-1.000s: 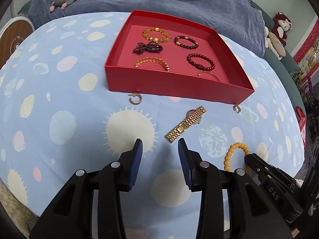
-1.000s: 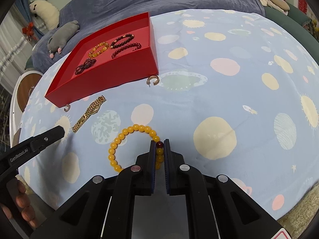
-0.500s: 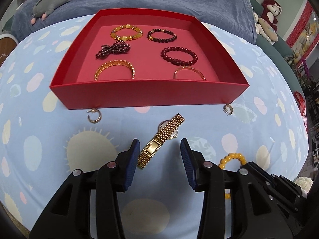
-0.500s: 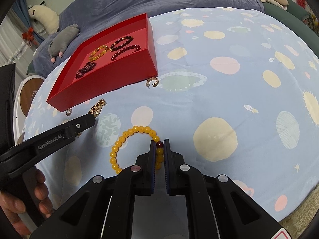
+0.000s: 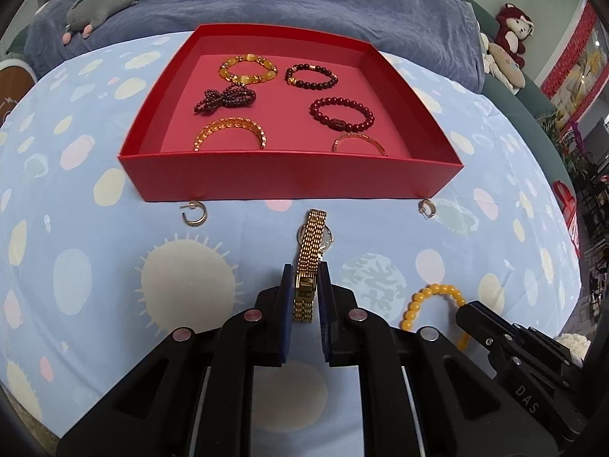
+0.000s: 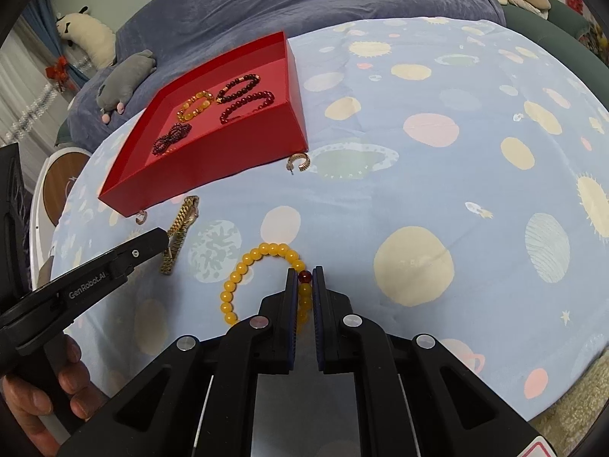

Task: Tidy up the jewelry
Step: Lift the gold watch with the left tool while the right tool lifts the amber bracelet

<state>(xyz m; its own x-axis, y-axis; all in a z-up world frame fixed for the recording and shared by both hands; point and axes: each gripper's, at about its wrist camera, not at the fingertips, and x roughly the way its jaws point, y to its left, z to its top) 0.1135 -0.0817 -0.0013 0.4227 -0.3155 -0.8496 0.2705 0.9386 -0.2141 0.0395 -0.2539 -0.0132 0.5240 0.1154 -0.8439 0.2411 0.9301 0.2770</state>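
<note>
A gold watch (image 5: 311, 243) lies on the blue cloth in front of the red tray (image 5: 289, 182). My left gripper (image 5: 305, 280) is shut on the watch's band near its clasp end. The watch also shows in the right wrist view (image 6: 179, 232), with the left gripper (image 6: 158, 238) beside it. My right gripper (image 6: 304, 280) is shut on a yellow bead bracelet (image 6: 243, 270) that lies on the cloth; the bracelet also shows in the left wrist view (image 5: 430, 297). The tray (image 6: 198, 186) holds several bracelets.
A gold hoop earring (image 5: 195, 214) lies left of the watch, another (image 5: 427, 207) by the tray's right corner, also seen in the right wrist view (image 6: 298, 162). Plush toys (image 5: 102, 2) lie on the grey-blue blanket behind. The cloth's edge drops off close to me.
My left gripper moved forward over the watch band and closed on it. My right gripper stayed shut on the yellow bracelet in the same place.
</note>
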